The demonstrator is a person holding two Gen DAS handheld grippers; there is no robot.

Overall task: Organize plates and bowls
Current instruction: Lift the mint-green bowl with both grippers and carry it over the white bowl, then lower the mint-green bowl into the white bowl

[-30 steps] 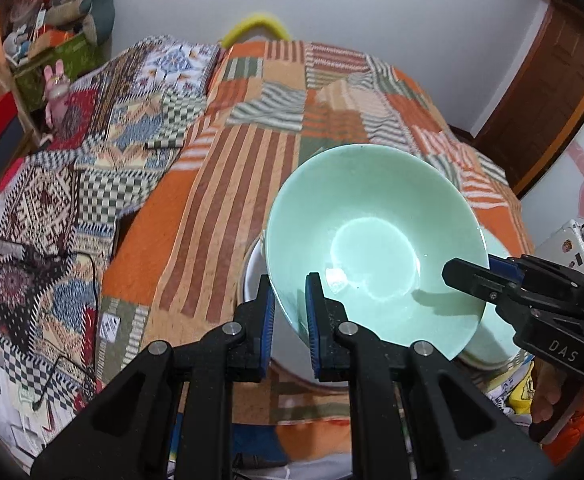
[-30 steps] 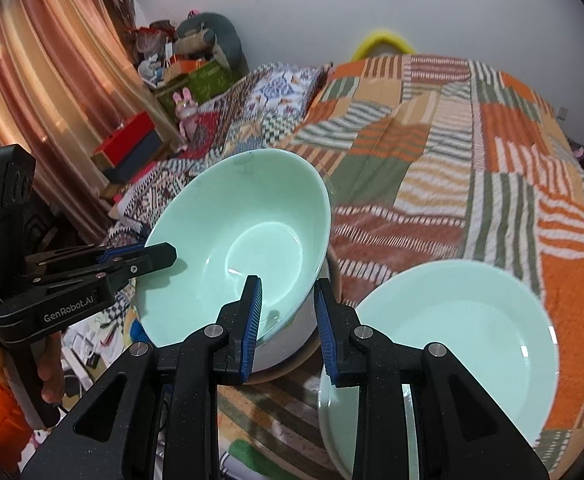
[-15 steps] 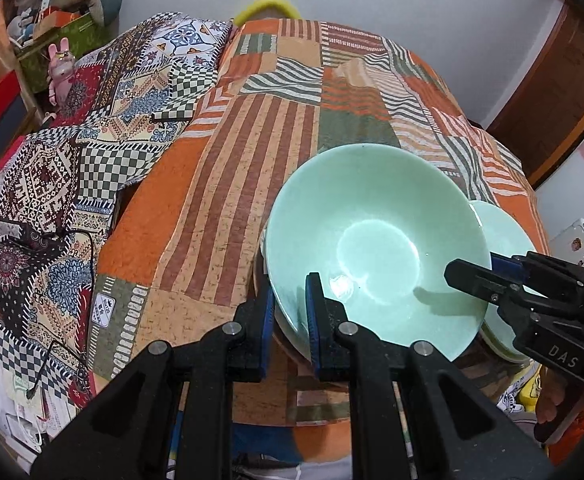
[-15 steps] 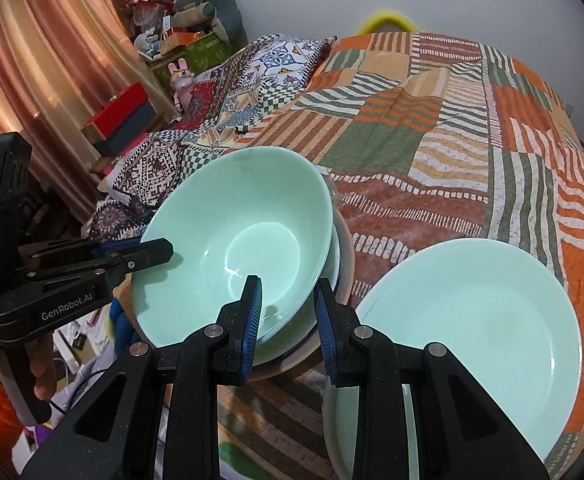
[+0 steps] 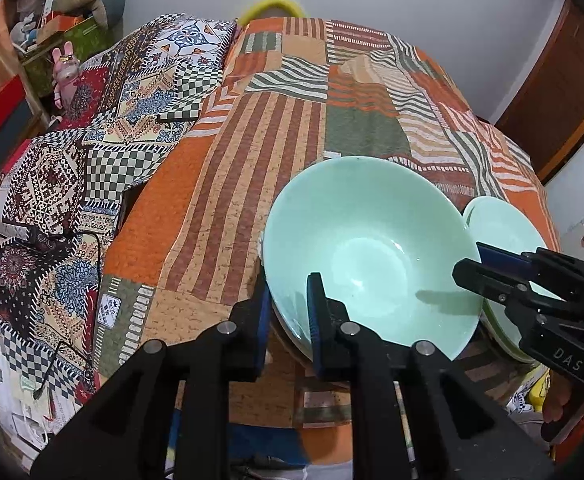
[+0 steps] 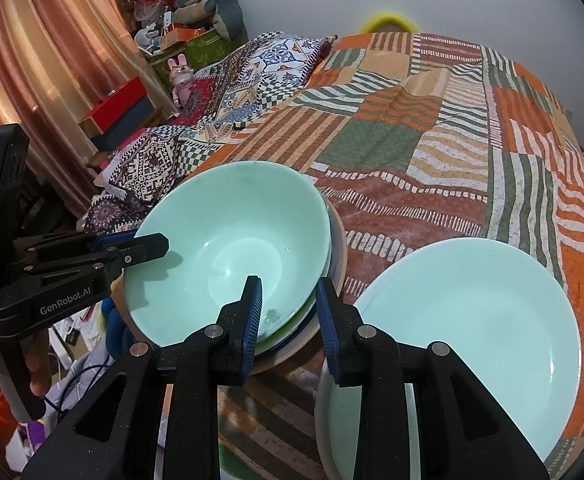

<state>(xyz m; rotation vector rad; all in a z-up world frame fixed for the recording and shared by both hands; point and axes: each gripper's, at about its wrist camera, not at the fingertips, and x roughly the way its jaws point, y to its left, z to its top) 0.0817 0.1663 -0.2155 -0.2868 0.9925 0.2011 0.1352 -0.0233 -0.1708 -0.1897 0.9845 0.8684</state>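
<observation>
A mint green bowl [image 5: 371, 248] sits on a stack of bowls [image 6: 331, 256] at the near edge of the bed. My left gripper [image 5: 288, 304] grips the bowl's near-left rim, one finger inside and one outside. My right gripper [image 6: 288, 304] straddles its opposite rim with a wider gap between the pads; the bowl also shows in the right wrist view [image 6: 232, 248]. A stack of mint green plates [image 6: 471, 320] lies just right of the bowls, and shows in the left wrist view [image 5: 499, 224].
A patchwork bedspread [image 5: 292, 120] in orange, green and brown covers the bed. A patterned blanket [image 5: 92, 152] lies along its left side. Boxes and toys [image 6: 164, 56] stand against the far left wall by a curtain. A wooden door [image 5: 563, 80] is at the right.
The bowl has come down from a tilted, lifted pose and now rests level on the stack of bowls. The right gripper's fingers have spread wider around the rim.
</observation>
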